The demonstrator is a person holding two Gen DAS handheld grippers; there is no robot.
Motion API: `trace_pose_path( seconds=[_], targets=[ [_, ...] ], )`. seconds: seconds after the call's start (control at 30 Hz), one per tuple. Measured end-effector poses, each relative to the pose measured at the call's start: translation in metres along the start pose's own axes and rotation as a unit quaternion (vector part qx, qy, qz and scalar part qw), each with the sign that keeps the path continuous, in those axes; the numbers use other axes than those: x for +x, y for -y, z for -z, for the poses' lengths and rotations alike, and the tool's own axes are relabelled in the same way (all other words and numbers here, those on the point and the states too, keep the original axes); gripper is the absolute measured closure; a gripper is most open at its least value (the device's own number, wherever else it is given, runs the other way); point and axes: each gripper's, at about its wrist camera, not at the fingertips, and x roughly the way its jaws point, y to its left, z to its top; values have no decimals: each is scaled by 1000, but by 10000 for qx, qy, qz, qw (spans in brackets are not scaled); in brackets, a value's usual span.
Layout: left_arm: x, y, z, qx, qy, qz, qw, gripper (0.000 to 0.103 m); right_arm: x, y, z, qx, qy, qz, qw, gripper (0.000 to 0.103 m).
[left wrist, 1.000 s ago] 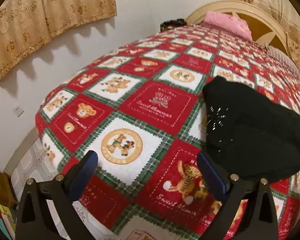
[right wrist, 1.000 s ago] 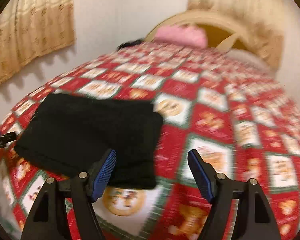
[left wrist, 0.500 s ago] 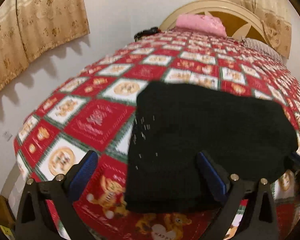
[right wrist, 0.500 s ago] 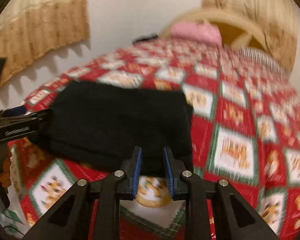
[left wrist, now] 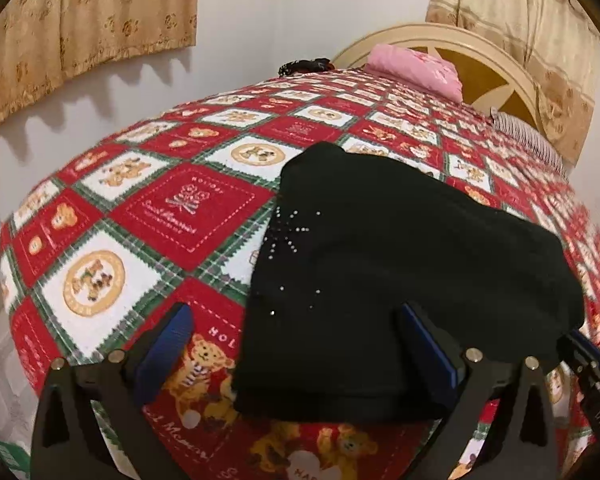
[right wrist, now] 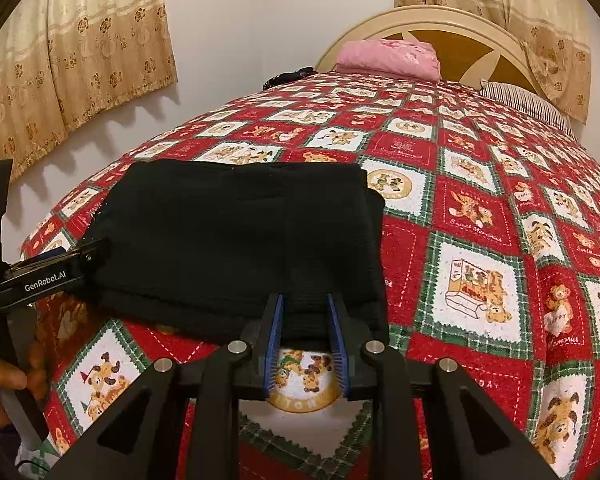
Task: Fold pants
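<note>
Centrally, one bed [right wrist: 480, 208] under a red teddy-bear quilt fills both views; one folded pair of black pants [right wrist: 236, 240] lies at centre left. Two tools: the right tool [right wrist: 305, 320], narrow, jaws opening, pinches the pants' near edge; the left tool [left wrist: 296, 344] gapes wide astride their near corner.

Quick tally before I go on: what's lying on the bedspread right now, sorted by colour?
Black: 2, the folded pants and a small dark thing at the far edge, too small to identify
Pink: 1, the folded cloth by the headboard
Striped: 1, the pillow
Total: 4
</note>
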Motion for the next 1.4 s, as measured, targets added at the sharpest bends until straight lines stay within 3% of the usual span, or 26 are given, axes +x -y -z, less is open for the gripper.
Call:
trace_pose_path(
  seconds=[0.13,0.3,0.33,0.37,0.43,0.67,0.97,1.2,1.4],
  targets=[
    [0,-6,3,-181,-12,181,9997,0,1,-9,1,-230,-12,196,9995,74],
    [-9,1,9,-65,-12,15,10000,0,2,-22,1,-554,-127,527,9970,68],
    [-13,2,13,17,-74,51,10000,0,0,-24,3,-577,-207,605,9963,57],
    [-16,3,17,102,-142,87,9998,0,-5,-27,7,-480,-359,749,9954,35],
    [-21,2,26,192,-181,89,9996,0,-14,-29,20,-137,-467,789,9957,15],
    [-44,6,43,625,-175,-169,9977,0,-37,-39,48,294,-641,541,9960,15],
    [-97,1,50,730,233,-14,9971,0,-66,-42,57,491,-592,634,9950,15],
    [-151,15,52,1101,814,104,9905,0,-146,-47,42,755,546,563,9941,15],
    [-182,25,50,1258,1204,189,9845,0,-206,-61,38,639,1745,892,9785,14]
  ],
)
